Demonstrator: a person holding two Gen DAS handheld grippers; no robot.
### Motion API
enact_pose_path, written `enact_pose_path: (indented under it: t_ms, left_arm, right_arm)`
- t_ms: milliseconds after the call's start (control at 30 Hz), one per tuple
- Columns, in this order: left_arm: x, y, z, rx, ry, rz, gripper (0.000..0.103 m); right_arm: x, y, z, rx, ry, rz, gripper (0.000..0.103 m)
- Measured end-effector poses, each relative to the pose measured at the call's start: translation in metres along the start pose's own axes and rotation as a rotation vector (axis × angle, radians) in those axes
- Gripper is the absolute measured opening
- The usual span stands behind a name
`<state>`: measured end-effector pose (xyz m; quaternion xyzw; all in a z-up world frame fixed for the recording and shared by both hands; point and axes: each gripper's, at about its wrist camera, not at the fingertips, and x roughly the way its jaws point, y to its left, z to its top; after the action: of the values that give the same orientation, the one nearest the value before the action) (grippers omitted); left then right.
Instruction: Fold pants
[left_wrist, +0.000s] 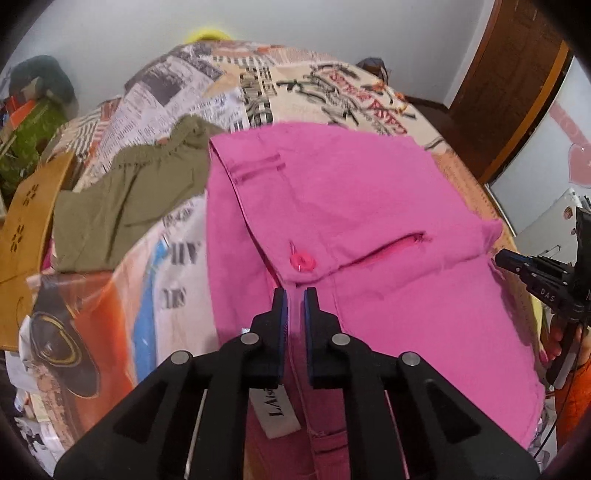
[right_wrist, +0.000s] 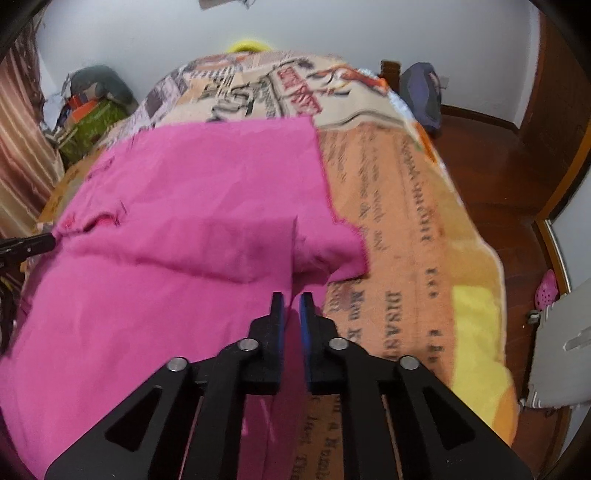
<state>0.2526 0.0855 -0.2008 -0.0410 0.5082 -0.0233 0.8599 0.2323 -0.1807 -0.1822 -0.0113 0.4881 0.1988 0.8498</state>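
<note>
Bright pink pants (left_wrist: 369, 229) lie spread on a bed, partly folded, with a pink button (left_wrist: 303, 261), a pocket slit and a white label (left_wrist: 279, 410) showing. My left gripper (left_wrist: 294, 295) hovers over the waistband just below the button, jaws a narrow gap apart, holding nothing. In the right wrist view the pants (right_wrist: 177, 229) cover the left of the bed, with a folded flap near the middle. My right gripper (right_wrist: 291, 301) is over their right edge, jaws slightly apart and empty. It also shows in the left wrist view (left_wrist: 532, 269).
The bed has a newspaper-print blanket (right_wrist: 399, 221). An olive green garment (left_wrist: 125, 199) lies left of the pants. A wooden board (left_wrist: 26, 236) and clutter stand at the left. Wooden floor (right_wrist: 491, 162) and a pink shoe (right_wrist: 546, 290) are on the right.
</note>
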Motion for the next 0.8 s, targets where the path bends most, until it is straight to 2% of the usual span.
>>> enact_pose_path:
  t_ms: [67,100,200,267,400,500,600,633,733,767,800]
  left_arm:
    - [-0.008,0.001,0.008,-0.003,-0.021,-0.003,0.014]
    - [-0.010,0.001,0.011,-0.002,-0.029,-0.005,0.020]
    - [-0.008,0.001,0.024,0.010,-0.052,0.012,0.033]
    - [-0.001,0.000,0.029,0.019,-0.050,0.015,0.035]
    - [0.027,0.006,0.036,0.008,0.007,0.003,0.037]
    - [0.047,0.014,0.035,-0.016,0.048,-0.015,0.037]
    - [0.053,0.020,0.034,-0.046,0.039,-0.043,0.039]
    - [0.053,0.020,0.034,-0.049,0.037,-0.052,0.039]
    - [0.054,0.019,0.034,-0.046,0.031,-0.056,0.039]
    - [0.054,0.018,0.035,-0.043,0.029,-0.053,0.038]
    - [0.054,0.017,0.035,-0.037,0.024,-0.047,0.031]
  right_arm:
    - [-0.010,-0.007,0.008,0.030,-0.035,0.011,0.038]
    - [-0.013,-0.008,0.011,0.038,-0.053,0.010,0.041]
    - [-0.016,-0.013,0.027,0.044,-0.091,-0.014,0.041]
    - [-0.008,-0.017,0.039,0.050,-0.093,-0.014,0.041]
    - [0.020,-0.019,0.054,0.030,-0.051,-0.028,0.041]
    - [0.040,-0.022,0.053,0.027,-0.003,-0.014,0.041]
    - [0.060,-0.023,0.049,0.031,0.051,0.017,0.043]
    - [0.062,-0.021,0.048,0.024,0.044,0.017,0.044]
    - [0.063,-0.014,0.048,-0.010,0.029,0.024,0.038]
    - [0.063,-0.012,0.049,-0.016,0.029,0.031,0.032]
    - [0.065,-0.009,0.049,-0.031,0.029,0.036,0.025]
